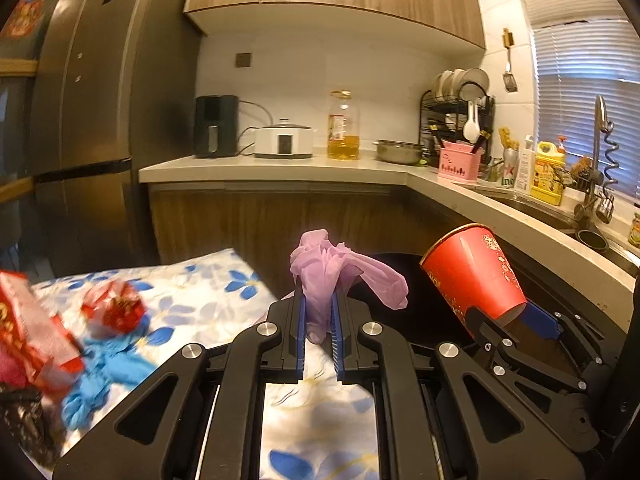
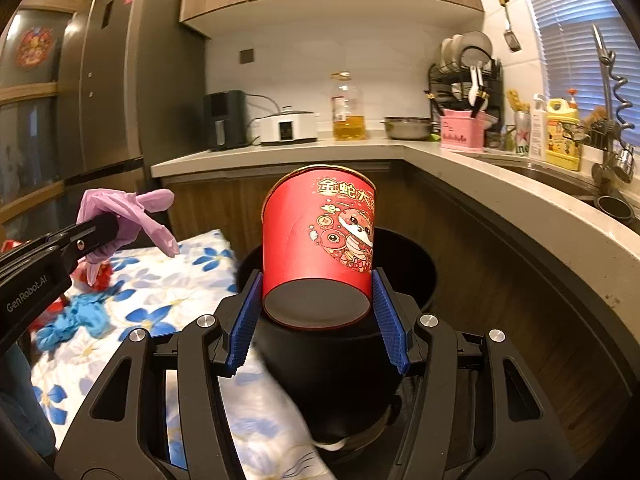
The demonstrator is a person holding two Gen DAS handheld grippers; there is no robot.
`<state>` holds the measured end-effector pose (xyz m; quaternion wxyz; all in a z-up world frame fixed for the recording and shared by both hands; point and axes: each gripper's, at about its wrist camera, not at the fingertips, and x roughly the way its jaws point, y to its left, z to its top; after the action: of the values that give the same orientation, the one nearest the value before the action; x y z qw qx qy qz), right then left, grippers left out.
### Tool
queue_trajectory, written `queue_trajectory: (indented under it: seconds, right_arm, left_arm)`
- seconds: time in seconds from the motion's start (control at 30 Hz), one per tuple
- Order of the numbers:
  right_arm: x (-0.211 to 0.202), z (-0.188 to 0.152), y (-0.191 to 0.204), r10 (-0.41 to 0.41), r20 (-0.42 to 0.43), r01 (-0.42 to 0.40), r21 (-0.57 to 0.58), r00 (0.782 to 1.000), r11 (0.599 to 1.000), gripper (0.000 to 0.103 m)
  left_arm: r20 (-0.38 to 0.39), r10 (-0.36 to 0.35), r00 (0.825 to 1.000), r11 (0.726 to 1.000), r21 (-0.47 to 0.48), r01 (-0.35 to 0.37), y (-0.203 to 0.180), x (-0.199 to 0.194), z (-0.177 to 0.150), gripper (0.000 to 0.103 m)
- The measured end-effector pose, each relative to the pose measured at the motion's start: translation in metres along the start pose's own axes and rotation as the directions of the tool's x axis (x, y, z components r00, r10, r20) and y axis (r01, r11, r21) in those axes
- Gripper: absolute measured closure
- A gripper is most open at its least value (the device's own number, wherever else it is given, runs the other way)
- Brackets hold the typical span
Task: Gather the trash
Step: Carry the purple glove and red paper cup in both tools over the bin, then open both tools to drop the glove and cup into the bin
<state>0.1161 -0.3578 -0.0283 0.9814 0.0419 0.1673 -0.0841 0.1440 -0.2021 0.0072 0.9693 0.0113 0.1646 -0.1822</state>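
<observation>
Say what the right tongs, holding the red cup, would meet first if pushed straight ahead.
Probably the black bin: its open mouth lies just beyond the right tongs and red cup. Past it stand the wooden cabinet fronts; depth is unclear.

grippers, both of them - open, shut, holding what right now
Left gripper: shut on the crumpled purple glove.
Right gripper: shut on the red paper cup, pads on its lower sides, over the black bin.

The glove (image 1: 344, 276) is pale lilac; the cup (image 2: 320, 248) is red with gold lettering (and a cartoon figure); the cloth (image 2: 132, 280) is white with blue flowers; crumpled blue material (image 1: 100, 376), perhaps another glove.
</observation>
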Motion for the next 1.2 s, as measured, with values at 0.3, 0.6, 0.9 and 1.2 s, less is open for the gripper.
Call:
queue_trajectory:
  seconds: [0.3,0.6,0.9,1.2]
  right_arm:
    - [0.024,0.008,-0.028,-0.044,-0.001,0.044,0.025,0.999,0.999,0.049]
    - [0.049,0.009,-0.043,-0.061,-0.027,0.062,0.022,0.998,0.998,0.049]
    - [0.066,0.005,-0.05,-0.057,-0.051,0.058,0.024,0.997,0.998,0.048]
    - [0.078,0.002,-0.057,-0.065,-0.078,0.067,0.023,0.995,0.998,0.045]
  left_arm:
    - [-0.022,-0.08,0.997,0.997,0.017,0.081,-0.023,0.043,0.003,0.092]
    - [-0.051,-0.133,0.99,0.99,0.043,0.136,-0.038,0.074,-0.003,0.091]
    - [-0.093,-0.153,0.984,0.987,0.042,0.158,-0.042,0.094,-0.008,0.09]
    - [-0.088,-0.152,0.985,0.987,0.046,0.156,-0.04,0.097,-0.012,0.053]
